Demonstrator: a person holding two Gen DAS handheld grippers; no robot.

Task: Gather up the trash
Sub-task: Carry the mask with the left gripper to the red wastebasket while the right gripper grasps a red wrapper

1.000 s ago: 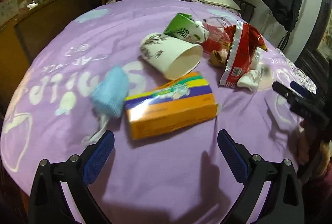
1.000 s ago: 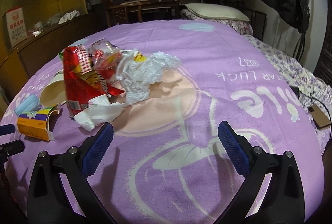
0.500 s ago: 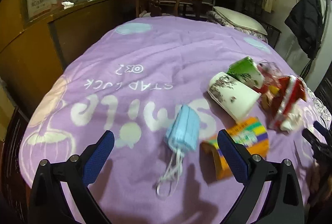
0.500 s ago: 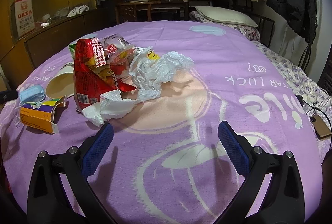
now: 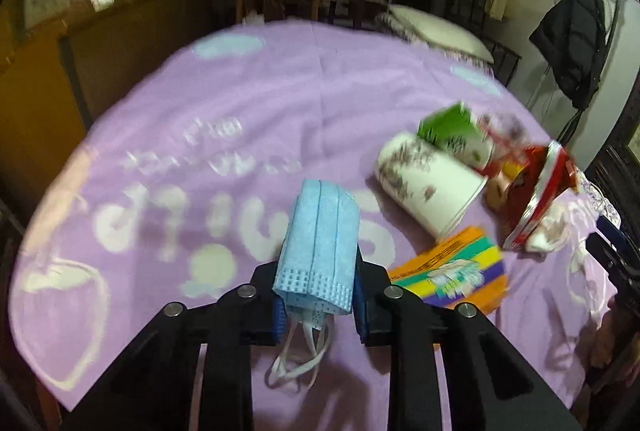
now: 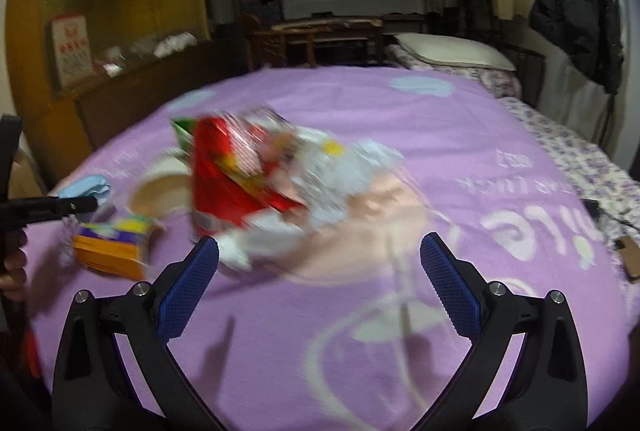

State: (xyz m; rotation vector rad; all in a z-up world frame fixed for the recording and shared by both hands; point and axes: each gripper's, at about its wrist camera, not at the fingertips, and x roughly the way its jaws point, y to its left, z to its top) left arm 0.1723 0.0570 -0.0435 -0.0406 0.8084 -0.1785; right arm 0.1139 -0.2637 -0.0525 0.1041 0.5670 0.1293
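Lifting cleanly matters: the left gripper [image 5: 318,305], jaws clamped on the pleated blue face mask [image 5: 320,243], should clear dangling ear loops [image 5: 300,359]; right gripper [image 6: 319,283] jaws apart.

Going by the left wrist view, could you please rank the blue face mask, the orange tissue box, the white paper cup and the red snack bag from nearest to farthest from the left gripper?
1. Blue face mask: pinched in the left gripper.
2. Orange tissue box: just to the right.
3. White paper cup: on its side, beyond the box.
4. Red snack bag: far right, past the cup.
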